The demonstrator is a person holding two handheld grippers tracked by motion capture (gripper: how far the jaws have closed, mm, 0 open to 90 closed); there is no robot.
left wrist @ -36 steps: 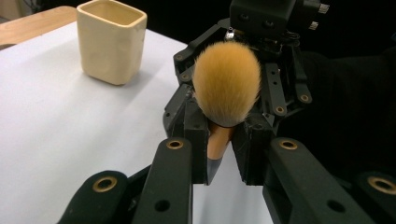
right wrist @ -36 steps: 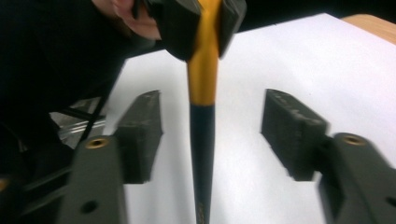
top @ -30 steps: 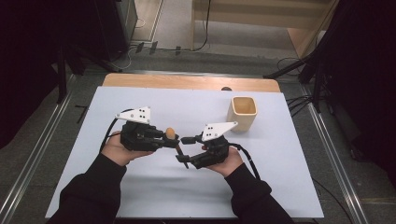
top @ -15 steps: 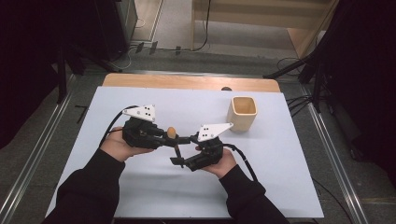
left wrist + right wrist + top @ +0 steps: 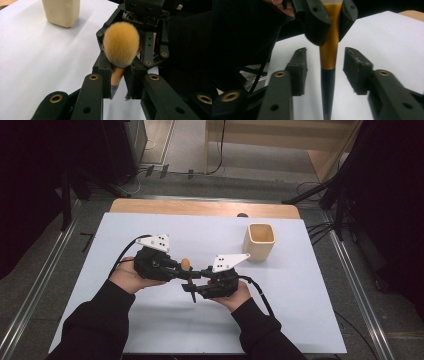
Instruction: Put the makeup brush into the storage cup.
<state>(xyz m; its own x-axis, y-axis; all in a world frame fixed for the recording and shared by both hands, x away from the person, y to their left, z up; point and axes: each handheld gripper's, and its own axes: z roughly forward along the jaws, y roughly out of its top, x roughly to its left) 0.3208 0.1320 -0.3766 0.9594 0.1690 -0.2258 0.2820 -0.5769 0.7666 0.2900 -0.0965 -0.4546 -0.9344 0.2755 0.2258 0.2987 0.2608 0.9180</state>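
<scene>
While left gripper (image 5: 120, 83) clamped makeup brush (image 5: 121, 46) at orange neck, bristles up, right gripper (image 5: 327, 68) jaws had just been closing, pads either side of brush handle, not touching. Brush held above white table (image 5: 300, 290), between both hands. Beige cup (image 5: 259, 240) stood well apart, far right.

A white table (image 5: 150, 330) with a wooden far edge carries a beige cup (image 5: 259, 241) near its right side.
</scene>
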